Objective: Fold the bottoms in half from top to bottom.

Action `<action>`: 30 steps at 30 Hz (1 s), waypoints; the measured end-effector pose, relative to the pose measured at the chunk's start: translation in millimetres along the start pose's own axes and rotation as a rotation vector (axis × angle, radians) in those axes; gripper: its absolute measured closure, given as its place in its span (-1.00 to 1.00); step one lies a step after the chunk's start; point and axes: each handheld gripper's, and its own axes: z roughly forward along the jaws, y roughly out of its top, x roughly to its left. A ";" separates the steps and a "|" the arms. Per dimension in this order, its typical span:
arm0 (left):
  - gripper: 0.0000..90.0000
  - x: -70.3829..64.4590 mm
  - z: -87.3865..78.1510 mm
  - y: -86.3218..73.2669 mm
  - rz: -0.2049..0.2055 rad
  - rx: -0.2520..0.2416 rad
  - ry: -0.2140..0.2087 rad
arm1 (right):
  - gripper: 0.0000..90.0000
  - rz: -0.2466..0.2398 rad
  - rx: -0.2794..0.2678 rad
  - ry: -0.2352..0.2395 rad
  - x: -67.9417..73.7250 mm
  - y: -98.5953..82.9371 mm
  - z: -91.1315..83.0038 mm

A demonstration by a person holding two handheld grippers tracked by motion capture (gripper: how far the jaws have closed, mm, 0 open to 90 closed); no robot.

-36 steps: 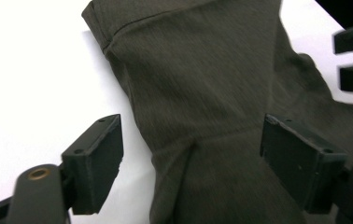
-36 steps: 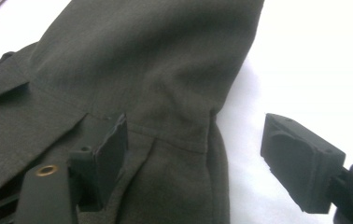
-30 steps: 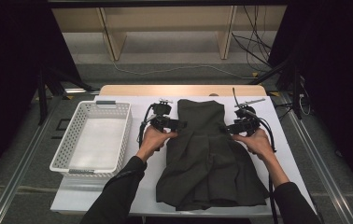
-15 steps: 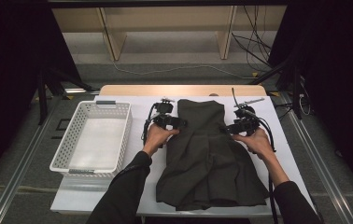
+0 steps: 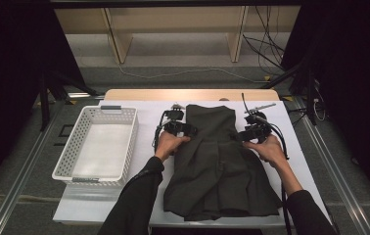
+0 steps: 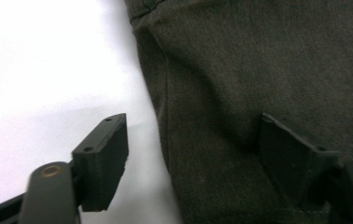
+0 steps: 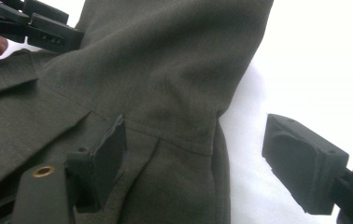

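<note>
A dark olive dress (image 5: pixel 218 166) lies flat on the white table (image 5: pixel 144 117), narrow top away from me and flared skirt toward me. My left gripper (image 5: pixel 189 130) is open at the dress's left waist edge; in the left gripper view (image 6: pixel 193 161) one jaw rests over the white table and the other over the cloth (image 6: pixel 258 70). My right gripper (image 5: pixel 242 134) is open at the right waist edge; in the right gripper view (image 7: pixel 195 158) the waist seam (image 7: pixel 165 93) runs between its jaws, with the left gripper's jaws (image 7: pixel 48 32) farther off at the top left.
A white perforated basket (image 5: pixel 98 145) stands empty on the table's left side. Wooden shelving (image 5: pixel 173 29) and cables (image 5: pixel 266 44) lie beyond the table's far edge. Bare table surface shows right of the dress (image 5: pixel 295 147).
Both grippers have stayed at the dress's waist edges; the left hand has shifted slightly. The dress has not visibly moved.
</note>
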 end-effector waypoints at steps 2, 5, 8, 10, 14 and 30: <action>-0.40 -0.5 2.5 0.3 -0.003 0.012 0.001 | -0.49 -0.001 0.005 -0.002 -0.6 -0.3 1.8; -0.37 1.1 4.8 0.8 -0.002 0.024 -0.012 | -0.49 -0.005 0.015 -0.005 -0.3 -0.4 4.0; -0.04 -1.5 5.9 0.2 0.017 0.024 -0.052 | -0.49 -0.008 0.017 -0.004 0.1 -0.2 4.8; 0.10 -3.2 7.0 -0.9 0.036 0.013 -0.054 | -0.49 -0.007 0.019 -0.005 -0.1 0.0 4.8; 0.57 -9.3 6.1 -1.8 0.091 0.004 -0.031 | -0.48 0.002 0.017 -0.004 -1.5 0.2 4.6; 0.77 -16.1 -7.6 -1.2 0.160 -0.047 -0.007 | -0.46 0.067 0.023 0.005 -9.6 24.0 14.3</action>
